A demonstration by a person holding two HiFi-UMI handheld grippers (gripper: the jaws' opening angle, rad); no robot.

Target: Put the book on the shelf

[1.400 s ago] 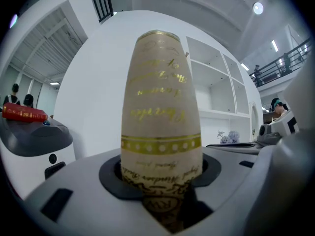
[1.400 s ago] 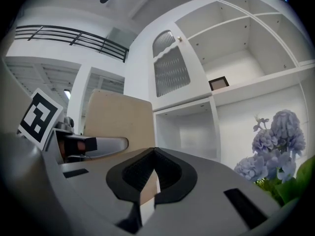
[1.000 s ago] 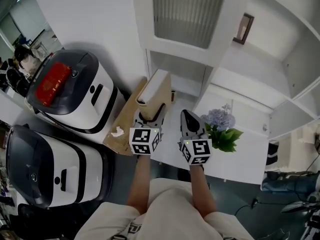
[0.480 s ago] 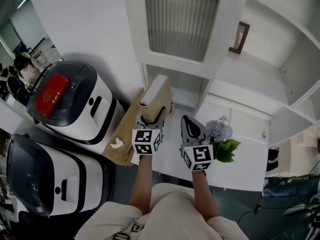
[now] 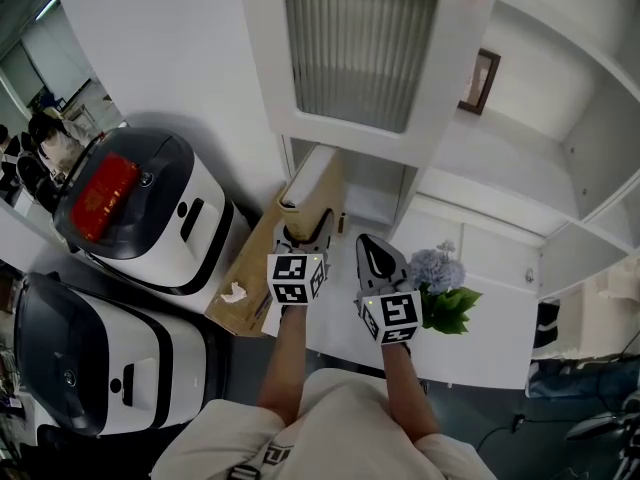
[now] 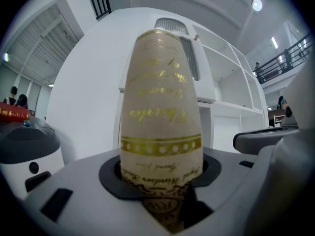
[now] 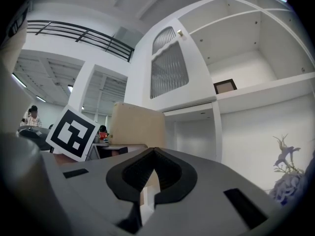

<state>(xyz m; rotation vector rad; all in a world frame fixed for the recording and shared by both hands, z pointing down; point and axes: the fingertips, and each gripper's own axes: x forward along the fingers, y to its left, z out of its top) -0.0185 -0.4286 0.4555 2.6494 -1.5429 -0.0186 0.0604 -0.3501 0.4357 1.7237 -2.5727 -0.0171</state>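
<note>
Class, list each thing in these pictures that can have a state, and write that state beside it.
book: closed, upright, clamped at its lower end.
left gripper: shut on the book.
right gripper: jaws together, nothing between them.
cabinet door: looks shut.
picture frame: standing on an open shelf.
flowers: upright, untouched.

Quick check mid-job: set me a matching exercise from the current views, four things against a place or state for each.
1. book
2. right hand-held gripper
3. flowers
4. picture frame

A. stands on an open shelf
B. jaws together, nothing held
C. clamped in the left hand-held gripper
D. on the white counter

Pairs: 1-C, 2-B, 3-D, 4-A
</note>
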